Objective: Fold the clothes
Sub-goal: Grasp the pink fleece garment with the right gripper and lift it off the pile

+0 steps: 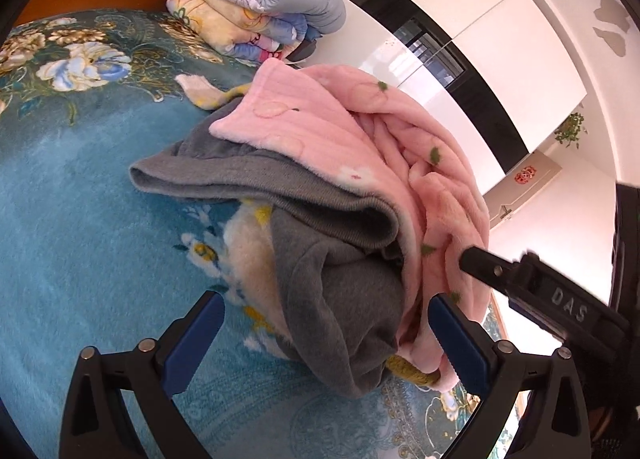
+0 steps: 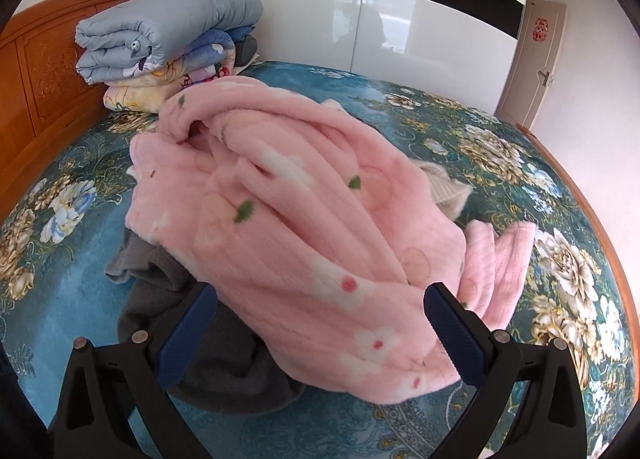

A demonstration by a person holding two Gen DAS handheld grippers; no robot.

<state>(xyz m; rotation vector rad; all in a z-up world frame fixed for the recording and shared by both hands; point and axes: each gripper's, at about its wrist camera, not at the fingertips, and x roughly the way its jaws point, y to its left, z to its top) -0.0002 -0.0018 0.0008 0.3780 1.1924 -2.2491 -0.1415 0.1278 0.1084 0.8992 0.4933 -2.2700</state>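
On the bed (image 2: 100,267), near its middle, a heap of clothes lies on the teal flowered cover. A pink fleece garment (image 2: 304,219) with white flowers and green specks is crumpled on top, and a grey garment (image 1: 320,227) sticks out from under it on the headboard side. A cream piece (image 2: 444,187) shows at the heap's far edge.

The left tongs (image 1: 326,333) are spread wide, their blue pads on either side of a hanging grey fold and the pink hem, not pinching either. The right tongs (image 2: 320,321) are spread wide as well, astride the near edge of the pink fleece without gripping it.

Beyond the heap, folded quilts (image 2: 168,43) are stacked against the wooden headboard (image 2: 44,63). A glossy white wardrobe (image 2: 420,39) and a door (image 2: 532,67) stand behind the bed.
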